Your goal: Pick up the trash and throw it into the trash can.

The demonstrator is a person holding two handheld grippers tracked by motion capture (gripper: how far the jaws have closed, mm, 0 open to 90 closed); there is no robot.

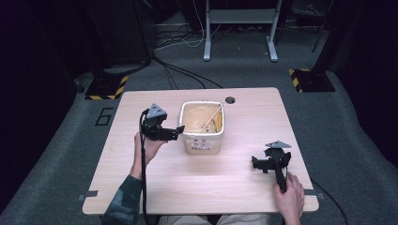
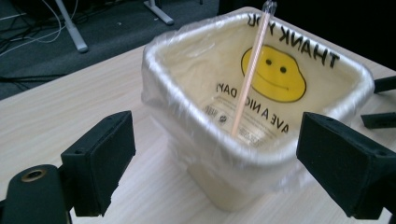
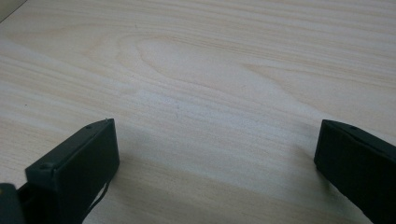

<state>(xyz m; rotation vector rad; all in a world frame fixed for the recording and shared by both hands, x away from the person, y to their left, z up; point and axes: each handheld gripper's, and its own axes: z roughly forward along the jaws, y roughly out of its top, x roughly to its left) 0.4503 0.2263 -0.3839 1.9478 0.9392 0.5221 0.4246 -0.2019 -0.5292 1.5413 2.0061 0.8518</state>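
Note:
A small bin (image 1: 202, 144) lined with a pale plastic bag stands at the middle of the wooden table (image 1: 141, 183). The bag's inside (image 2: 273, 77) shows a yellow smiley face and printed words. A thin, pale straw (image 2: 250, 74) leans inside it, its tip above the rim (image 1: 212, 117). My left gripper (image 1: 178, 131) is held just left of the bin, pointing at it, jaws open and empty (image 2: 219, 140). My right gripper (image 1: 257, 164) rests near the table's front right, open over bare wood (image 3: 215, 149).
A round cable hole (image 1: 230, 100) sits at the table's far edge. Beyond the table are a desk frame's legs (image 1: 207, 47), floor cables and two hazard-striped bases (image 1: 108, 87). The right gripper's jaws (image 2: 380, 102) show past the bin.

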